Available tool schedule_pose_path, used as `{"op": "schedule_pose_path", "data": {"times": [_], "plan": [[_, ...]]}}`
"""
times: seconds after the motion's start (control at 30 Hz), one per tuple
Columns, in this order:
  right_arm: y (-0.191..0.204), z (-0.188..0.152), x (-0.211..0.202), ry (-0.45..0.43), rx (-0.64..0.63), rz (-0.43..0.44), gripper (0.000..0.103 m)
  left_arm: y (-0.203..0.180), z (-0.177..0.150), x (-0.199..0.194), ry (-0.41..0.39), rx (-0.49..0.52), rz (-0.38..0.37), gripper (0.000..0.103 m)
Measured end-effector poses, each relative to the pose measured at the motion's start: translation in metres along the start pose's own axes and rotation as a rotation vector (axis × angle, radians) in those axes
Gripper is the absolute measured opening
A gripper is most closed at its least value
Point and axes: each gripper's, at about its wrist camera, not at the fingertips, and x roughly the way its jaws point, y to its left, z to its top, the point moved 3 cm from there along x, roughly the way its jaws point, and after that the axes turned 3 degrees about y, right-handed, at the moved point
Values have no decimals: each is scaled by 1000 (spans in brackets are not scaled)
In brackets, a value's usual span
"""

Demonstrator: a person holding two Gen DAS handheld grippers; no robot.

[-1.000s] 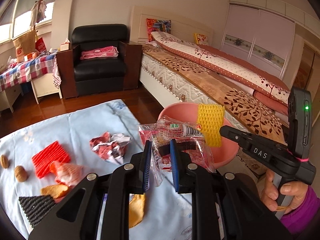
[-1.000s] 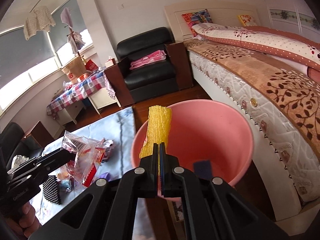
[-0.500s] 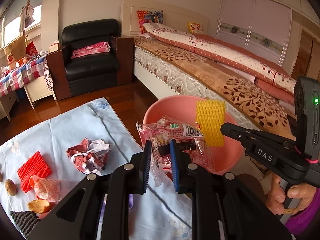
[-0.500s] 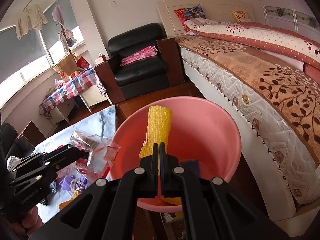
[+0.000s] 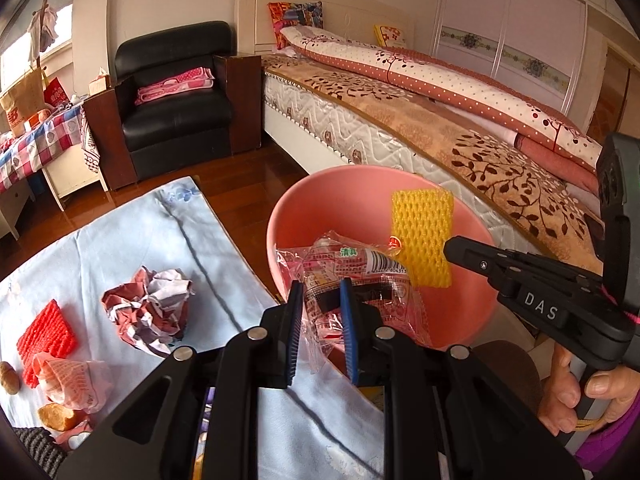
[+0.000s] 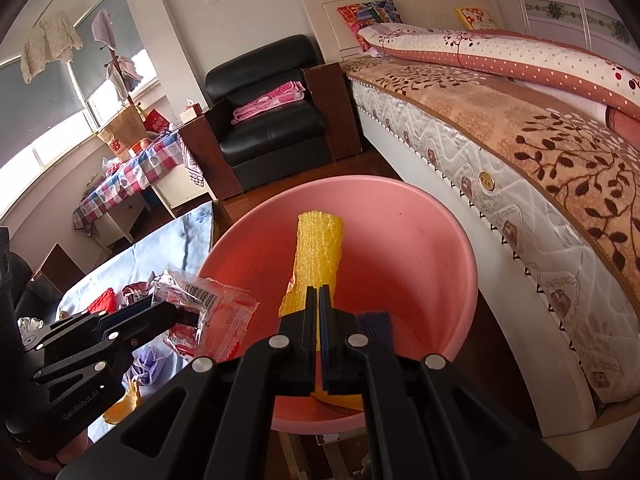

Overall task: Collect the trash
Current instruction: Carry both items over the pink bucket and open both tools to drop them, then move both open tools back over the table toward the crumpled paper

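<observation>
Bin (image 5: 280,220) position: pink, round, standing on the floor between the bench (image 5: 120,240) and the bed (image 5: 400,128), rim just beside the bench edge. Judged reason: trash can be carried off the cloth-covered bench and dropped in with a short reach.

Left hand-held gripper (image 5: 320,320): fingers narrowed onto a clear plastic wrapper (image 5: 352,264) with red print and a barcode. The wrapper bulges between the blue pads and fans out ahead of them. It hangs over the near rim of the bin, part above the opening, part above the bench edge. Judged: carried there for release.

Right hand-held gripper (image 6: 319,312): pads pressed almost together on the lower end of a yellow foam net (image 6: 318,248). The net stands upright from the grip, well inside the bin's mouth. Judged: release from here would land it inside.

Bin contents: a dark blue piece and something yellow at the bottom, seen from the right wrist; identity unclear.

Left on the bench: crumpled paper (image 5: 148,312), red foam net (image 5: 46,332), orange-printed wrapper (image 5: 70,378), walnut (image 5: 8,378), a few scraps at the lower edge. Collection judged partway done.
</observation>
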Motion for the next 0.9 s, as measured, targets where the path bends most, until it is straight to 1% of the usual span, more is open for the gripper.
{"op": "schedule_pose_path", "data": {"times": [0.13, 0.17, 0.27, 0.33, 0.4, 0.43, 0.47, 0.5, 0.57, 0.83, 0.9], "plan": [[-5, 0, 0, -3, 15, -5, 1, -2, 2, 3, 0, -10, -2, 18], [-7, 0, 0, -4, 23, -6, 1, -3, 2, 3, 0, -16, -4, 21], [-7, -1, -2, -8, 29, -8, 1, -3, 3, 3, -6, -25, -8, 24], [-8, -1, -2, -8, 31, -10, 1, -3, 3, 3, -5, -27, -13, 28], [-9, -2, -2, -9, 30, -14, 1, -4, 4, 3, -7, -31, -10, 38], [-10, -2, -1, -8, 31, -18, 3, -4, 5, 2, -12, -32, -12, 40], [-11, -2, -1, -5, 34, -23, 7, -5, 5, 2, -14, -32, -13, 42], [-11, -3, -1, -5, 38, -24, 11, -6, 5, 1, -16, -34, -12, 42], [-13, -3, -2, -8, 46, -24, 16, -6, 6, 0, -19, -40, -16, 42], [-7, -3, -11, -12, 39, -11, 18, -3, 4, -15, -39, -60, -24, 42], [-1, -4, -15, -14, 27, -1, 25, -1, 2, -21, -47, -65, -23, 42]]}}
